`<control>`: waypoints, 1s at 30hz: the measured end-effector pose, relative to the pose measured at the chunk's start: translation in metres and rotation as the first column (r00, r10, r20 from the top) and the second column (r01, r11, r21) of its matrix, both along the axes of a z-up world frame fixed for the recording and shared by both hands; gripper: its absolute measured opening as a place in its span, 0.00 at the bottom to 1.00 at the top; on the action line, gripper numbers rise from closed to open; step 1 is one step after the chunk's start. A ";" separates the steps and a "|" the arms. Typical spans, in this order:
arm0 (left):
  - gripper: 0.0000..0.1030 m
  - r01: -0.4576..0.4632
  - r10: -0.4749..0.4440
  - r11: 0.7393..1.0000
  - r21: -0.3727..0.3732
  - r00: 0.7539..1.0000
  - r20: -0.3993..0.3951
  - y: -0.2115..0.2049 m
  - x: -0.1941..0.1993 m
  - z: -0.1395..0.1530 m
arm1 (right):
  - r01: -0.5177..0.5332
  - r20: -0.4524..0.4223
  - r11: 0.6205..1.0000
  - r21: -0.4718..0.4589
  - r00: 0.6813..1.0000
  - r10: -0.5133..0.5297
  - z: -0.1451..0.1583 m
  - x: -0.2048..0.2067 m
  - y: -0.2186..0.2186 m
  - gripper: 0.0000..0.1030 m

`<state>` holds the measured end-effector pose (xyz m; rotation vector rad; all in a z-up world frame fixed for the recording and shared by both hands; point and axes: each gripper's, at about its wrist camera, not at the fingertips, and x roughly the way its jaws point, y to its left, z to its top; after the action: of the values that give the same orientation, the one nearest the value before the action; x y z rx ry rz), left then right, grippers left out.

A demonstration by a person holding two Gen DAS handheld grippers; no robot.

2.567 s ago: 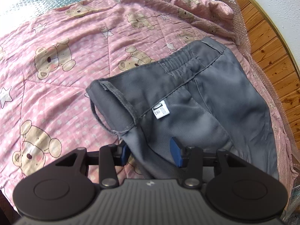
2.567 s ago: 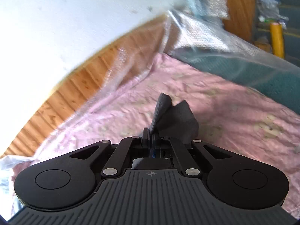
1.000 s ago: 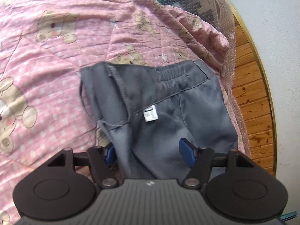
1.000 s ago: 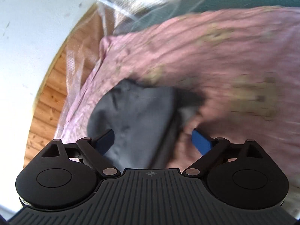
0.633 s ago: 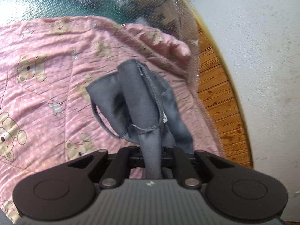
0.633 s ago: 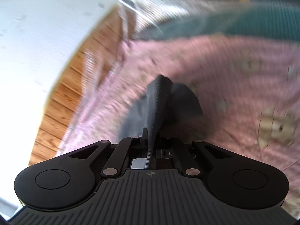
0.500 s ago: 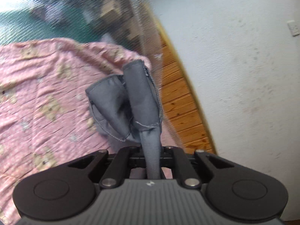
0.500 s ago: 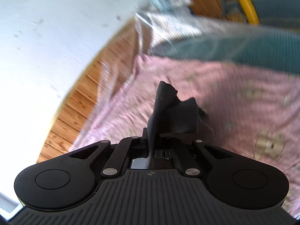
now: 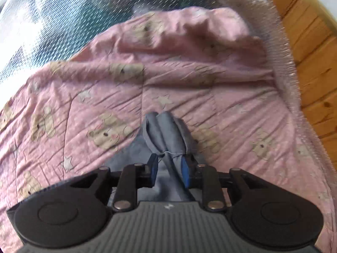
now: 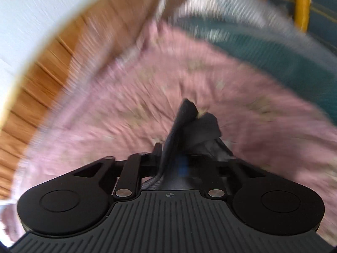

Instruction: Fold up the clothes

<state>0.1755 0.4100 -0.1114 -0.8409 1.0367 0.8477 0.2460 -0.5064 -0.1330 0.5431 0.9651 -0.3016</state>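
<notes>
Between both opening tongs (image 9: 169,169) (image 10: 192,158) bunches the grey garment (image 9: 168,130); pads parted.

a pink quilt (image 9: 189,80) printed with bears and stars (creased, bunched at its far edge) covers a bed wrapped in bubble film (image 9: 63,16); grey trousers (image 9: 166,135) lie on the quilt near its near edge, wooden floor (image 9: 311,48) beside the bed

No readable text, label, brand or number in either wrist view.
</notes>
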 end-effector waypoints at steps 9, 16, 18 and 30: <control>0.31 0.228 -0.267 0.954 0.195 0.942 0.205 -0.076 -0.069 0.039 | -0.183 0.300 0.970 -0.161 0.927 0.225 0.026 -0.064 -0.030 0.42; 0.33 0.499 -0.507 0.857 0.125 0.861 0.042 -0.139 -0.019 -0.031 | -0.581 0.087 0.775 -0.250 0.784 0.615 -0.023 -0.034 0.027 0.37; 0.34 0.500 -0.502 0.850 0.168 0.864 -0.034 -0.138 0.002 -0.047 | -0.633 -0.008 0.728 -0.263 0.756 0.655 -0.043 -0.008 0.041 0.36; 0.32 0.433 -0.440 0.860 0.269 0.897 -0.038 -0.118 -0.021 0.001 | -0.568 0.021 0.758 -0.319 0.796 0.605 0.003 0.020 0.056 0.33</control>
<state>0.1542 0.2916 -0.1105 -0.3566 1.0090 0.5693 0.2664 -0.4505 -0.1296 -0.0415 0.9001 0.1602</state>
